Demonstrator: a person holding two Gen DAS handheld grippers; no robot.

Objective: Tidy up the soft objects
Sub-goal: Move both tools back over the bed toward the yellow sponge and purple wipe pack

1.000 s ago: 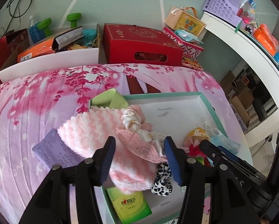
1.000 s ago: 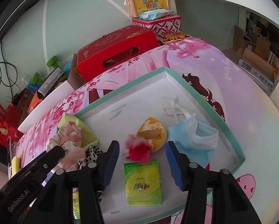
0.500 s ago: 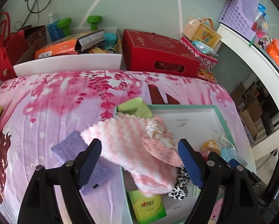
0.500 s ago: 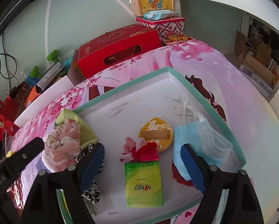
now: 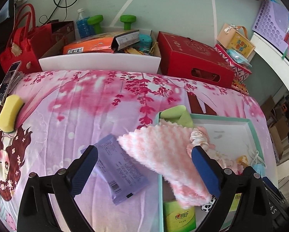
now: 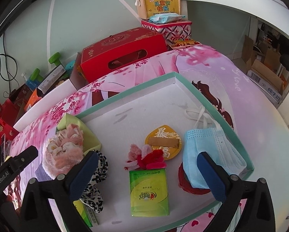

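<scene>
A pink fluffy cloth [image 5: 163,148] lies draped over the left rim of the teal-edged white tray [image 5: 254,127]. My left gripper [image 5: 142,151] hangs over it with its jaws opening wide, pads off the cloth. A purple packet [image 5: 121,170] rests on the bedsheet beside it. My right gripper [image 6: 147,157] is over the tray [image 6: 136,90], jaws opening, touching nothing. Below it lie a red and pink flower [image 6: 146,158], a green tissue pack [image 6: 149,191], a yellow tag [image 6: 163,141] and a blue face mask [image 6: 208,147].
A leopard-print scrunchie [image 6: 98,176], a pink lace bundle [image 6: 65,147] and a green cloth [image 6: 90,135] crowd the tray's left end. A yellow sponge [image 5: 9,114] sits at the sheet's far left. A red box [image 5: 194,61] and a white bin [image 5: 98,63] stand behind.
Both grippers' jaws spread wide. The left one let go of the pink cloth and slid left, bringing the purple packet and sponge into view. The red flower dropped onto the tray from the right gripper.
</scene>
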